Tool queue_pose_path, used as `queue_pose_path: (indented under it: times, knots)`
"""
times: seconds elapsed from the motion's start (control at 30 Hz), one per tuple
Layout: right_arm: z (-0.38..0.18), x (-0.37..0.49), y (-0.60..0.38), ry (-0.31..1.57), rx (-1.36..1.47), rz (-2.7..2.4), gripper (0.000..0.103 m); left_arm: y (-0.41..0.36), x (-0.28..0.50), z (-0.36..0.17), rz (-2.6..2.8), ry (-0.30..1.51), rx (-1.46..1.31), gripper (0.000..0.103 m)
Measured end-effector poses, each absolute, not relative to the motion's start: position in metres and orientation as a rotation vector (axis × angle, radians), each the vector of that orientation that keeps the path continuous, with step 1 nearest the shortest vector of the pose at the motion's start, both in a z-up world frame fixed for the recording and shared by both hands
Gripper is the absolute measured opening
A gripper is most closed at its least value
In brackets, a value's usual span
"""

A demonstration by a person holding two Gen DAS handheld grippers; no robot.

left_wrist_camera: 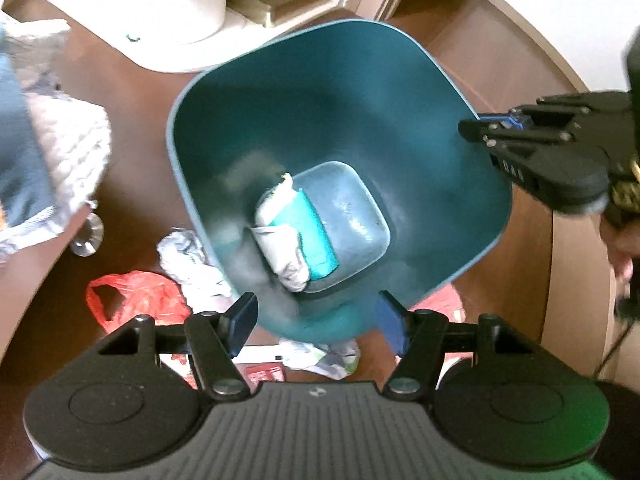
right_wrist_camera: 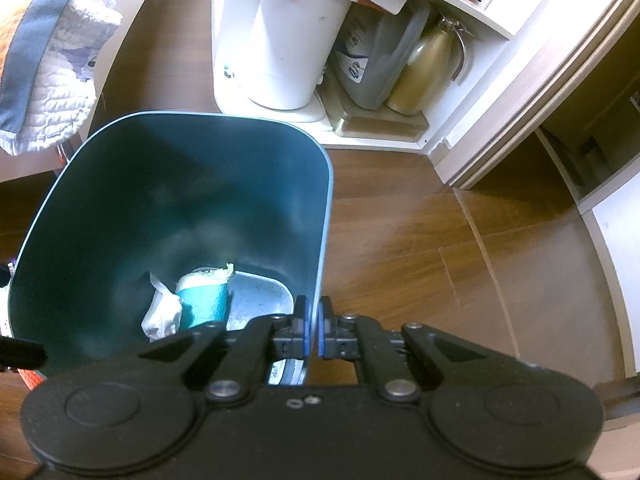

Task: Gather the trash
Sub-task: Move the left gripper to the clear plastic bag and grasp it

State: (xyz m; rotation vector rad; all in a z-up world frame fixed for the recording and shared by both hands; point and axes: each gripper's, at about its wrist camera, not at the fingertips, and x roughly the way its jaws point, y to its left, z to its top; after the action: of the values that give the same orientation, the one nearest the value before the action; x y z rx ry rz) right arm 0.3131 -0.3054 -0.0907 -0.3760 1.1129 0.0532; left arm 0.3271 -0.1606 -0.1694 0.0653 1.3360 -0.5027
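Right gripper (right_wrist_camera: 314, 322): we clamp the bin's (left_wrist_camera: 312, 92) right wall, one finger on either side.
Left gripper (left_wrist_camera: 316, 318): we hold it wide apart, gripping nothing, above the bin's near edge.
Bin: teal; we see a packet (left_wrist_camera: 308, 236) and wad (right_wrist_camera: 162, 314) at its bottom.
Floor: red bag (left_wrist_camera: 138, 298) and paper (left_wrist_camera: 188, 258) lie left of the bin.

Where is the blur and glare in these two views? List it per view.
Left wrist view: motion blur smears the teal bin and crumpled paper; the quilt is washed out. Right wrist view: sharper; a bright spot lights the wrapper inside, the white container glares, and fisheye bends the floorboards.
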Motion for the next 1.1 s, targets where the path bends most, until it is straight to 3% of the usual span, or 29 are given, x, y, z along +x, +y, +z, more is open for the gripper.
queue_pose_path:
  times: [0.13,0.37,0.73,0.83,0.93,1.1]
  knots:
    - [-0.089,0.314,-0.31,1.123,-0.341,0.058,0.004,-0.146,0.313,-0.169,-0.502,1.295,0.096,0.077]
    - [-0.093,0.316,-0.323,1.164,-0.304,0.114,0.007,-0.136,0.294,-0.199,-0.498,1.318,0.126,0.077]
    - [-0.111,0.317,-0.327,1.247,-0.301,0.119,0.007,-0.194,0.265,-0.305,-0.565,1.435,0.292,0.077]
    - [-0.114,0.319,-0.327,1.253,-0.313,0.104,0.007,-0.203,0.268,-0.332,-0.538,1.525,0.201,0.077]
    - [-0.115,0.319,-0.328,1.258,-0.316,0.103,0.007,-0.196,0.277,-0.366,-0.391,1.68,-0.026,0.077]
    - [-0.119,0.32,-0.333,1.268,-0.312,0.094,0.007,-0.18,0.283,-0.405,-0.092,1.79,-0.356,0.077]
